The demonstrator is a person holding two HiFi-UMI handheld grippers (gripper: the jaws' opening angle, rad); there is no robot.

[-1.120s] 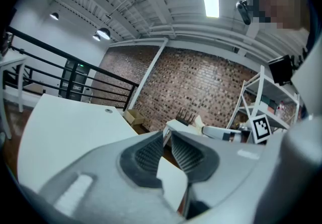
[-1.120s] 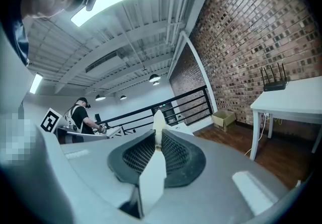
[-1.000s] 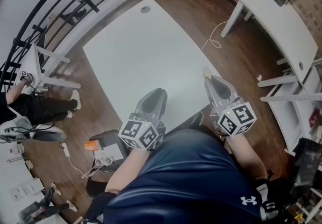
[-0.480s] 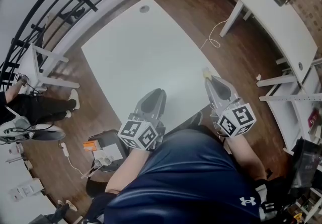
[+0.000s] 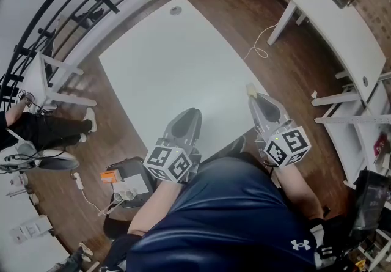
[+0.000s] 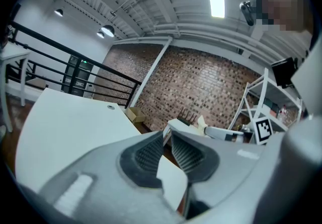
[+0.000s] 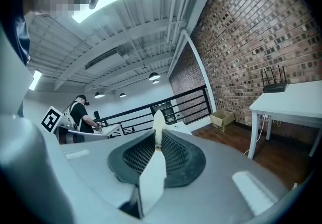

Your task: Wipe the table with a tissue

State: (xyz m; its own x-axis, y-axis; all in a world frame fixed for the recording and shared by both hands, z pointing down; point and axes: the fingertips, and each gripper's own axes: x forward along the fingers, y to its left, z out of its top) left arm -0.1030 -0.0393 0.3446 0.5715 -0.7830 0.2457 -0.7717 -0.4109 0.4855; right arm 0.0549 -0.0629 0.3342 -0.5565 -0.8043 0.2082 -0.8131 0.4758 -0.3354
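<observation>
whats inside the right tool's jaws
A white tissue, pinched between the right tool's jaws, its tip poking out past them. The part pressed between the pads is covered, so its folds cannot be seen.

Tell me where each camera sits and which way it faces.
Head view: on the head, steeply down on white table, left gripper, right gripper, own torso.
Left gripper view: on left gripper, along its shut jaws, across table toward brick wall.
Right gripper view: on right gripper, along jaws clamping tissue, toward railing.
Shared: all three show the tissue.
</observation>
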